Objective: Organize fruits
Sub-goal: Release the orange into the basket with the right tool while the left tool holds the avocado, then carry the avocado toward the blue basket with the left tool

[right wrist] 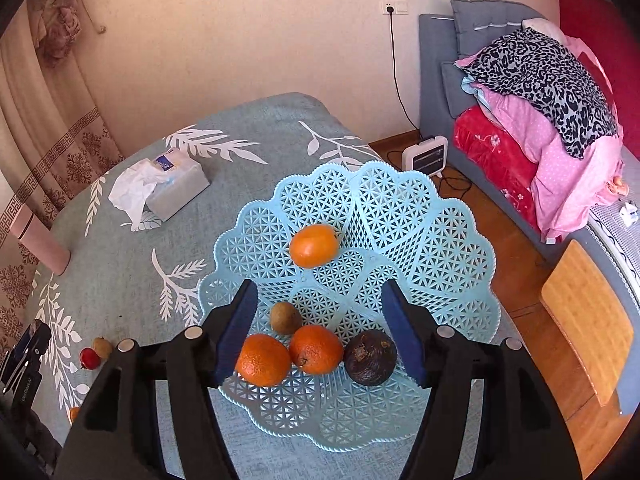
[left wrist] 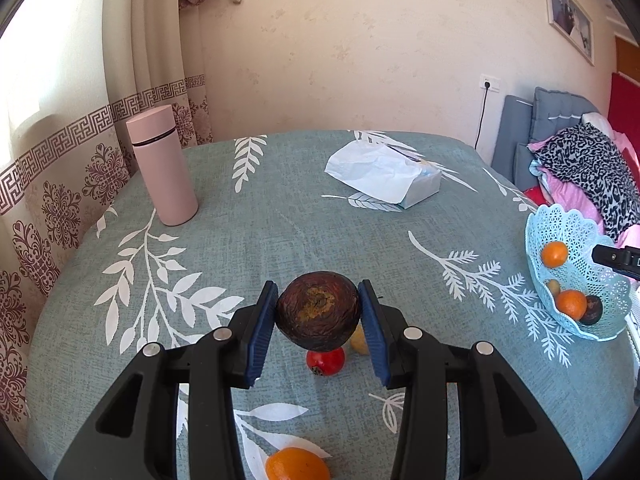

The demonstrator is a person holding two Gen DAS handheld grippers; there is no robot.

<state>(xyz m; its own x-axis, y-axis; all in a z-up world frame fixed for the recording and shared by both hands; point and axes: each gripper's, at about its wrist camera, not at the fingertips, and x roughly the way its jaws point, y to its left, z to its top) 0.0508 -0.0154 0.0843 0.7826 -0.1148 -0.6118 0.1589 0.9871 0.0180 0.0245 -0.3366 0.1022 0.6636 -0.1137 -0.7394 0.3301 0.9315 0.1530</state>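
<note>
My left gripper (left wrist: 319, 322) is shut on a dark brown wrinkled fruit (left wrist: 318, 312) and holds it above the table. Below it on the cloth lie a small red fruit (left wrist: 326, 362), a yellowish fruit (left wrist: 359, 343) and an orange (left wrist: 297, 464). The light blue lattice basket (left wrist: 568, 216) stands at the right table edge. My right gripper (right wrist: 320, 334) is open and empty over the basket (right wrist: 420, 220), which holds three oranges (right wrist: 313, 245), a small brown fruit (right wrist: 285, 318) and a dark wrinkled fruit (right wrist: 370, 357). The left gripper (right wrist: 24, 356) shows at the far left.
A pink flask (left wrist: 162, 166) stands at the table's back left. A tissue box (left wrist: 386, 174) lies at the back centre. The table has a teal leaf-print cloth (left wrist: 280, 232). A bed with bedding (right wrist: 540, 92), a small heater (right wrist: 425, 152) and a wooden stool (right wrist: 586, 320) are beyond the right edge.
</note>
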